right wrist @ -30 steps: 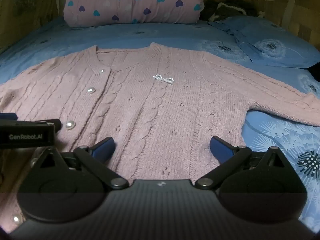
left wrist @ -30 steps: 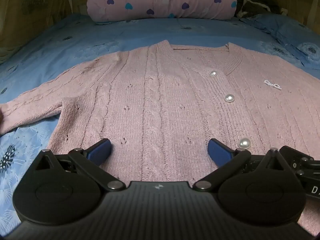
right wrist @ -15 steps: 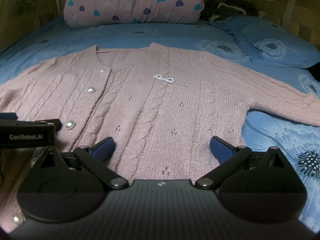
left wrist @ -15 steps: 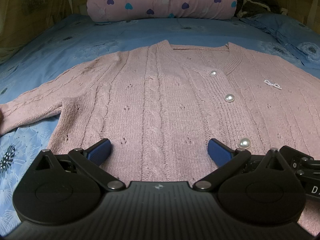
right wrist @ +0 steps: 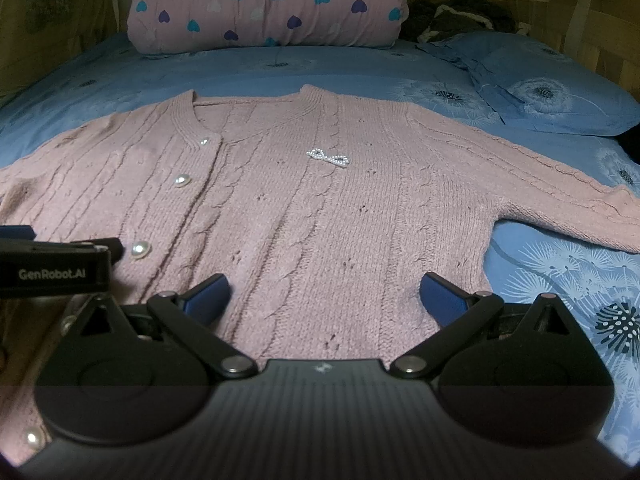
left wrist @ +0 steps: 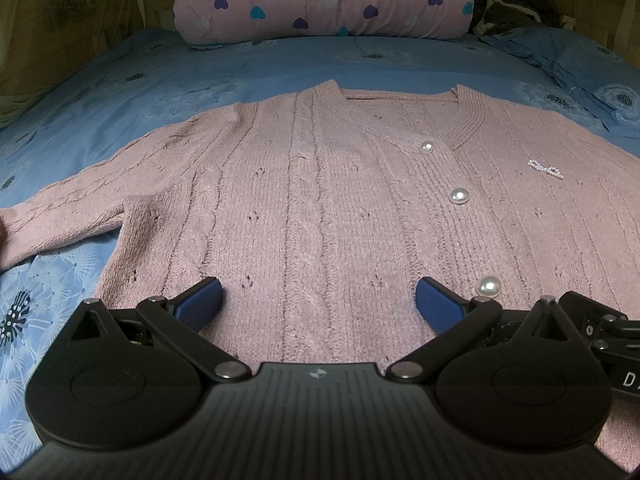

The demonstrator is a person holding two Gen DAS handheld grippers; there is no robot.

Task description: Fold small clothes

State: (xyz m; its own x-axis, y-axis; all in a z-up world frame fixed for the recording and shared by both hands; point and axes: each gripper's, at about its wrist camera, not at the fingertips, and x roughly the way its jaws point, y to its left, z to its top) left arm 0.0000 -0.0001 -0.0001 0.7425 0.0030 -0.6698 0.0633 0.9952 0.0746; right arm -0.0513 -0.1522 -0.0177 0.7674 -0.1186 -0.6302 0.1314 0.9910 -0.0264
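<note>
A pink knitted cardigan [left wrist: 320, 208] with pearl buttons and a small bead bow [right wrist: 328, 157] lies flat, front up, on the blue bed sheet, both sleeves spread out. It also shows in the right wrist view [right wrist: 304, 216]. My left gripper [left wrist: 318, 304] is open and empty, low over the cardigan's left lower half. My right gripper [right wrist: 324, 298] is open and empty, low over the right lower half near the hem. The left gripper's body [right wrist: 52, 268] shows at the left edge of the right wrist view.
A rolled pink quilt with hearts [left wrist: 324, 0] lies at the head of the bed. A blue pillow [right wrist: 552, 88] sits at the far right, with dark clothing [right wrist: 456, 16] behind it. Wooden walls [left wrist: 60, 20] border the bed. Blue floral sheet [right wrist: 560, 272] surrounds the cardigan.
</note>
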